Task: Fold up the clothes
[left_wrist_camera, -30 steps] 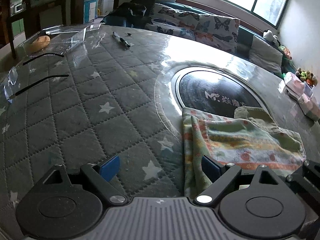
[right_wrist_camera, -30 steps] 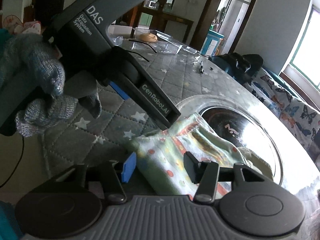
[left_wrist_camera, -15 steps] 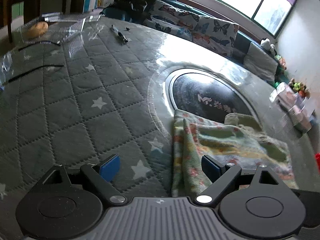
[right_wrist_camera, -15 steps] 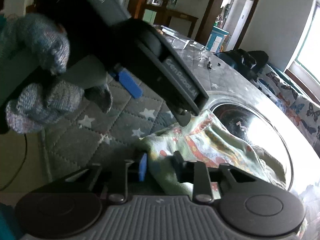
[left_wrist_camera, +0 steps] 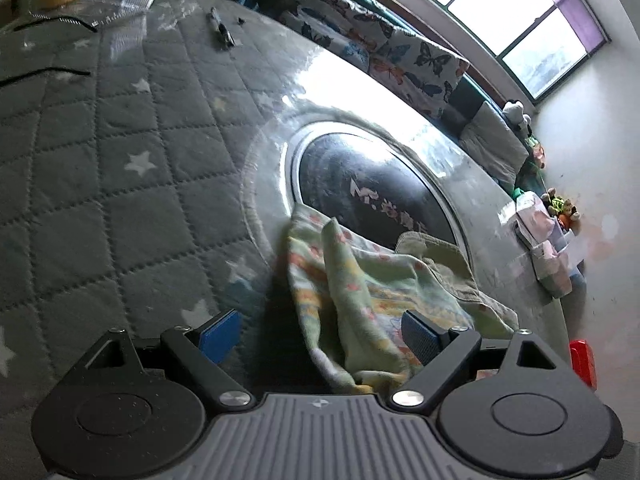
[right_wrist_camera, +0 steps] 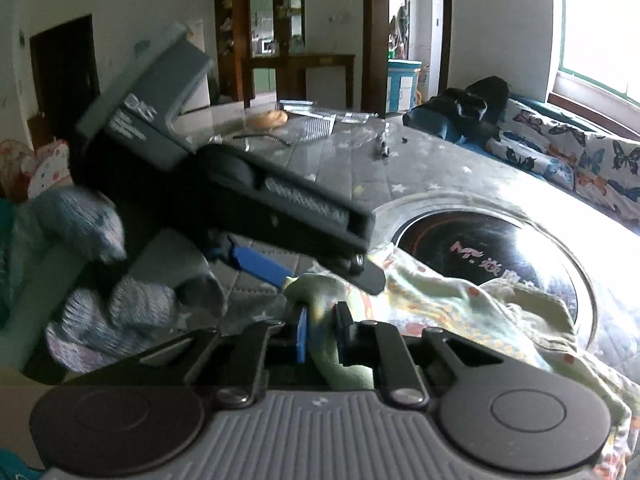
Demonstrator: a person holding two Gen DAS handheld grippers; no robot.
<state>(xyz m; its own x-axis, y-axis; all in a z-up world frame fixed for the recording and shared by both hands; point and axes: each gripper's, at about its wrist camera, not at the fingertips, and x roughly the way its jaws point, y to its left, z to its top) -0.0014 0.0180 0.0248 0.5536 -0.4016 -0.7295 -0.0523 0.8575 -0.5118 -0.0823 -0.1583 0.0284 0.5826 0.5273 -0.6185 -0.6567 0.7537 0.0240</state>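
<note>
A small pale-green garment (left_wrist_camera: 360, 280) with orange dots and yellow stripes lies crumpled on the table, half over the round black hob (left_wrist_camera: 360, 184). My left gripper (left_wrist_camera: 320, 336) stands wide open. A raised fold of the garment sits between its blue pads (left_wrist_camera: 220, 336), which do not press on it. In the right wrist view my right gripper (right_wrist_camera: 323, 330) is closing its jaws on the garment's (right_wrist_camera: 460, 304) near edge, and the cloth is pinched between the pads. The left gripper (right_wrist_camera: 326, 280) hovers just above that edge, held by a grey knitted glove (right_wrist_camera: 80, 240).
The table has a grey quilted star cover (left_wrist_camera: 120, 200) under a glossy sheet. At the far end are a clear plastic tray with bread (right_wrist_camera: 268, 118), a black pen (left_wrist_camera: 222, 30) and black cables (left_wrist_camera: 44, 74). A butterfly-print sofa (left_wrist_camera: 400, 56) stands behind, and boxes (left_wrist_camera: 548, 240) sit at the right edge.
The right jaws went from half open to pinched on the garment's edge and lifted it. The cloth now stands in a fold between the left jaws. Both grippers rolled.
</note>
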